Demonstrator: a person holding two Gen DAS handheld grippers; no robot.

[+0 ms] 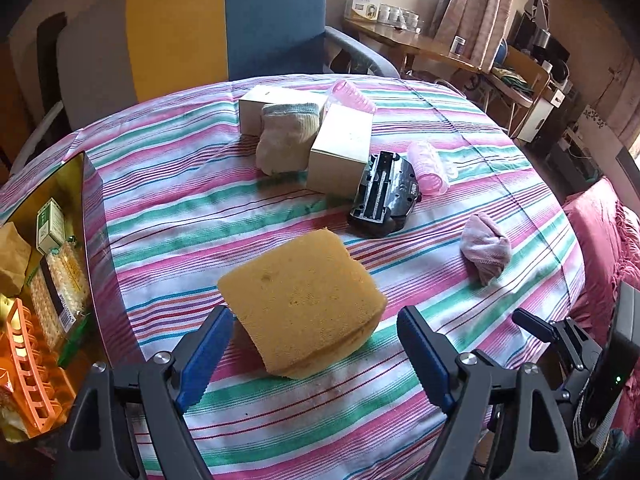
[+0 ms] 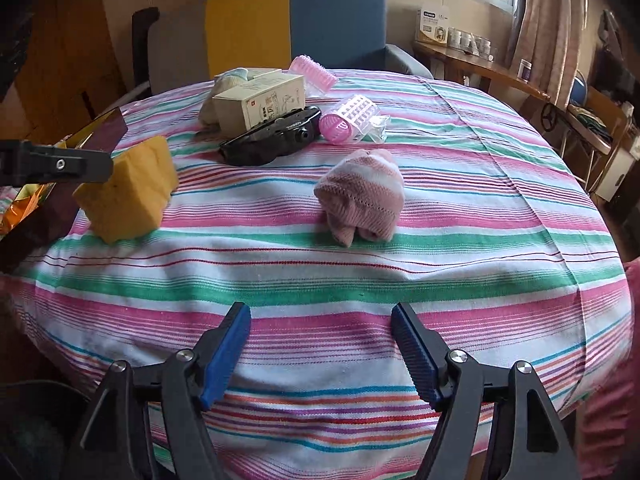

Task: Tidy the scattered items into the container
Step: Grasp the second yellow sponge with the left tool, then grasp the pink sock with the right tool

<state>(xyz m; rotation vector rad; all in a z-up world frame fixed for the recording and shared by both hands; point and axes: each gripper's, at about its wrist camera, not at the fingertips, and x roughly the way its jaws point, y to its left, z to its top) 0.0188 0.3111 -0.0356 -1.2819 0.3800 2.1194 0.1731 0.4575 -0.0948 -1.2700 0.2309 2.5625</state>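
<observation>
The left hand-held gripper stands open low in its frame, the yellow sponge lying free between its blue pads on the striped desk; the container sits at far left; the right hand-held gripper gapes empty below the pink sock.

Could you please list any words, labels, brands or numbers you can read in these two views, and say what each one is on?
None can be read with certainty.
Black device: raised lettering on its edge, too blurred to read.
Cream box: red mark and line drawings, text too small.
Green-and-white box in the container: print too small.
Black label on the packet: unreadable.
White carton by the window: blurred.
</observation>
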